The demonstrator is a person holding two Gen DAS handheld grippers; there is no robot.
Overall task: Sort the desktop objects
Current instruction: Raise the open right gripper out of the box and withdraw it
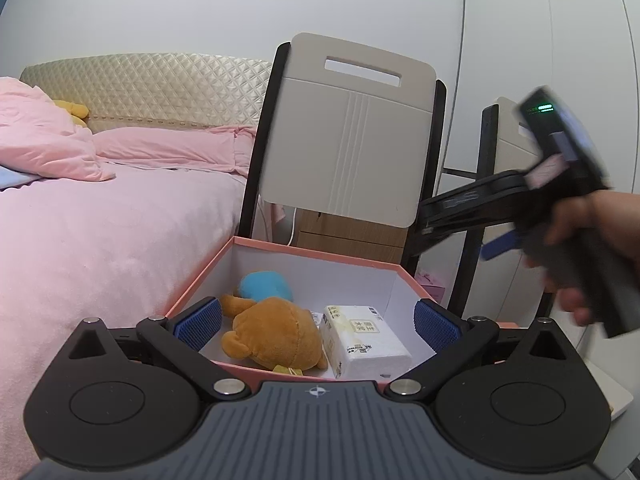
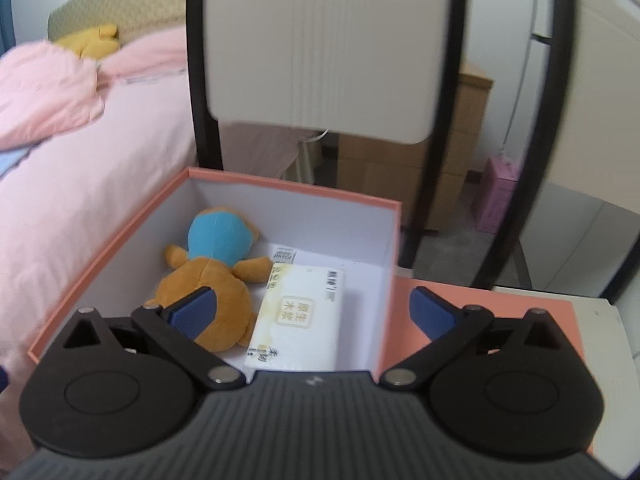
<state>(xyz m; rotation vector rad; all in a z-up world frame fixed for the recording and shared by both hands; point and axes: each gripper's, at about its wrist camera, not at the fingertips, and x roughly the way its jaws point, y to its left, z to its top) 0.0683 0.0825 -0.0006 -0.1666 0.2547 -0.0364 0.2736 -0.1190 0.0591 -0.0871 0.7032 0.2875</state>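
Inside, the pink box (image 2: 120, 240) with white walls held two things: a brown plush bear (image 2: 208, 288) with a blue head, lying toward the left, and a white tissue pack (image 2: 300, 320) touching it on the right, printed with a yellow label. The box stood open-topped, its pink lid (image 2: 500, 308) lying flat just beside it on the right. The right gripper (image 2: 312, 316) hung over the near edge of the box with its jaws spread wide and nothing between them; the tissue pack lay below, apart from the blue pads (image 2: 196, 312). The left gripper (image 1: 318, 328) was likewise released, its pads either side of the box's near end, gripping nothing. From the left wrist view a hand (image 1: 580, 240) held the right gripper's handle, blurred, on the right. Behind the box stood a chair (image 1: 348, 132) with a pale back and black frame. On the left lay a bed (image 1: 100, 240) with pink bedding, a yellow toy (image 1: 74, 110) by its quilted headboard (image 1: 152, 88). A wooden cabinet (image 2: 452, 152) stood far behind the chair.
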